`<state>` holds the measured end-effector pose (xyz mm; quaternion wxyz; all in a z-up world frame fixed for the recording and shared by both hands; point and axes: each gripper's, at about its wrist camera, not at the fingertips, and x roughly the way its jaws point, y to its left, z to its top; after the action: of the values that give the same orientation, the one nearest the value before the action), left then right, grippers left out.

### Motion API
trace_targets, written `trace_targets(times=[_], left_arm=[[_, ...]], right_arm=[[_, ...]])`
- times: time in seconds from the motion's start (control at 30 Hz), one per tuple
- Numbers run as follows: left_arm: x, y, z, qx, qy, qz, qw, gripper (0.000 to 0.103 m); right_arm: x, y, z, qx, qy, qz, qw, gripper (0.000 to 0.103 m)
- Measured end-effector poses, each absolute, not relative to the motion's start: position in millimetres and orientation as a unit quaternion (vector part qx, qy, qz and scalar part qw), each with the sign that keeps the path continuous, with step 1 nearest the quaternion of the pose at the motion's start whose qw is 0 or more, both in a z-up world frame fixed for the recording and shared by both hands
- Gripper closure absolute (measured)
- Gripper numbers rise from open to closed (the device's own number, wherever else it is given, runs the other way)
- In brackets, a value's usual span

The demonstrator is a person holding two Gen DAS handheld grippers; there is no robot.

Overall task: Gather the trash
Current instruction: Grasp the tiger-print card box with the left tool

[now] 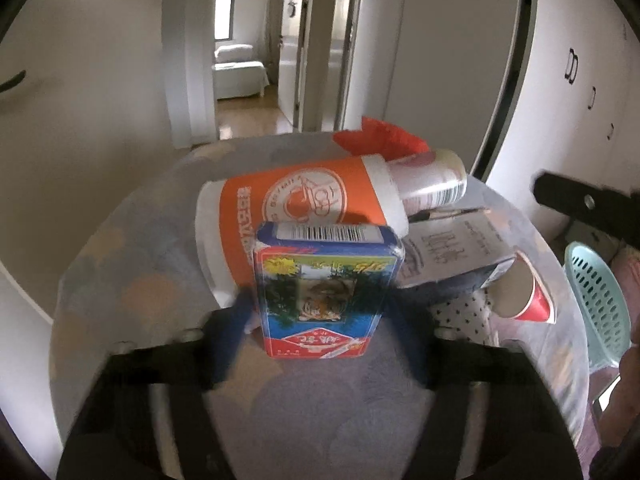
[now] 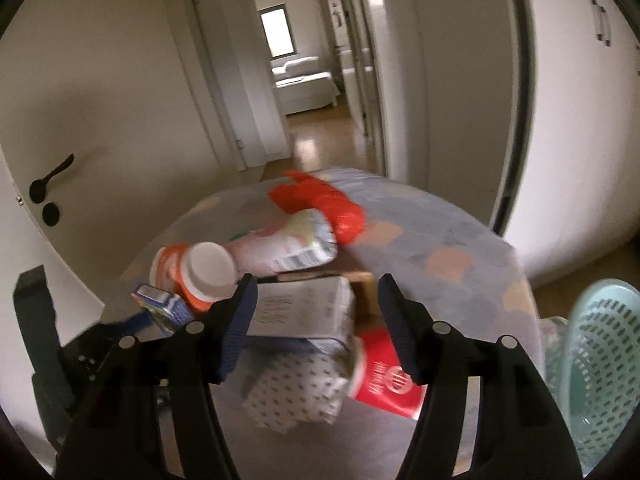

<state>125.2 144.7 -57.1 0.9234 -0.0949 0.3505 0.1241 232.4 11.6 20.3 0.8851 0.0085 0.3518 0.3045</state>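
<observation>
Card box (image 1: 328, 292) stands upright between our left gripper (image 1: 320, 312) jaws, seemingly clamped; right gripper (image 2: 316, 320) gapes wide above grey carton (image 2: 304, 312).

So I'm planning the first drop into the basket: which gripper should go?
Left gripper: its jaws look closed on the blue card box. Right gripper is open, empty, though nearer the teal basket.

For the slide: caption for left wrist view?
Left gripper fingers around a blue-red card box standing before a toppled orange cup.
</observation>
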Motion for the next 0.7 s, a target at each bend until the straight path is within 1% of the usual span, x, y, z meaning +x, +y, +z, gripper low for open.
trace_targets(times=[0.17,0.37,0.7], left_arm=[[102.3,159.7,-58.1,-0.108,0.344,0.119,0.925,0.044],[57.8,200.2,-45.5,-0.141,0.325,0.125,0.927,0.044],[23.8,255.1,-37.0,-0.16,0.308,0.183,0.92,0.044]], right_arm=[[235.3,43.0,13.5,-0.002,0.363,0.325,0.873,0.044],[230.0,81.5,7.3,0.001,0.378,0.369,0.849,0.044],[209.2,118.6,-6.3,0.013,0.407,0.416,0.813,0.044]])
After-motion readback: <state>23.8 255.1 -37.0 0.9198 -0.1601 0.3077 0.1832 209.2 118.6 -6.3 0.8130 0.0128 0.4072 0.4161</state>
